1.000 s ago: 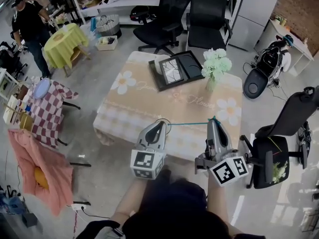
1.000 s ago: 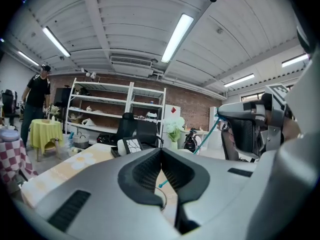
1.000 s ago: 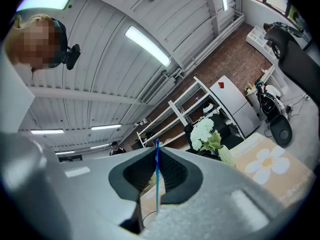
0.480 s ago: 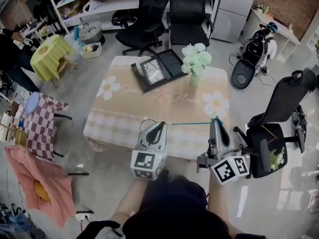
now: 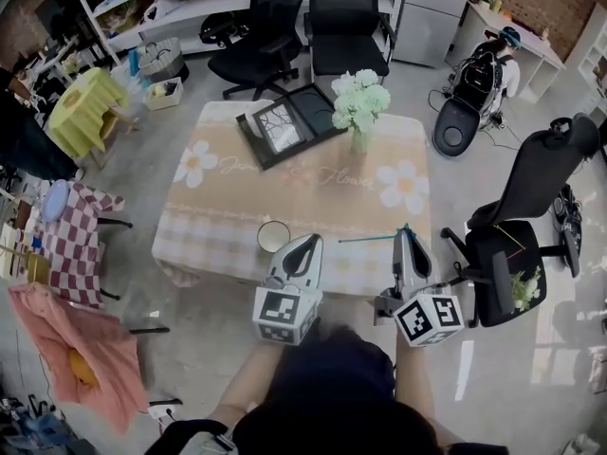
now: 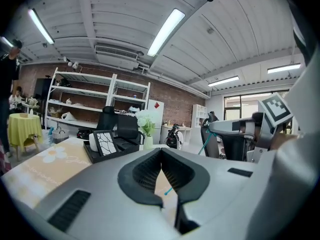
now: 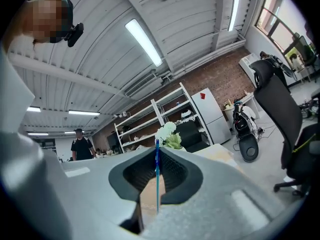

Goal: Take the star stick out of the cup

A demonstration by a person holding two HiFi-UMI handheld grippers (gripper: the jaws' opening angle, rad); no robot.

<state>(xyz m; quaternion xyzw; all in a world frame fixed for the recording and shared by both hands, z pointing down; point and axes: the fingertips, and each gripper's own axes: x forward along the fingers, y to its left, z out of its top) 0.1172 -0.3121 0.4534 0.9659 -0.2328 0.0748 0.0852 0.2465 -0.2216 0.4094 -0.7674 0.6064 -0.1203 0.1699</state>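
Teal star stick (image 5: 365, 239): out of white cup (image 5: 274, 236), level over worktop (image 5: 228, 197) edge.
Right gripper (image 5: 406, 233): fingers clamped on stick's end.
Left gripper (image 5: 305, 246): fingers together, empty.
Handling: likely light, thin, bendy; hold near end.

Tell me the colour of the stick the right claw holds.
A thin teal-blue stick; clearest in the right gripper view.

Bright, even indoor light. Ceiling strip lights (image 6: 167, 31) blow out white in both gripper views. Daylight adds from windows (image 7: 280, 24), upper right. Head view: pale glare streak on floor (image 5: 465, 373), shadows faint. Heavy fisheye bend throughout; black vignette corners in gripper views. Right claw (image 7: 156, 151) housing soft up close; star stick (image 7: 157, 184) fairly crisp.
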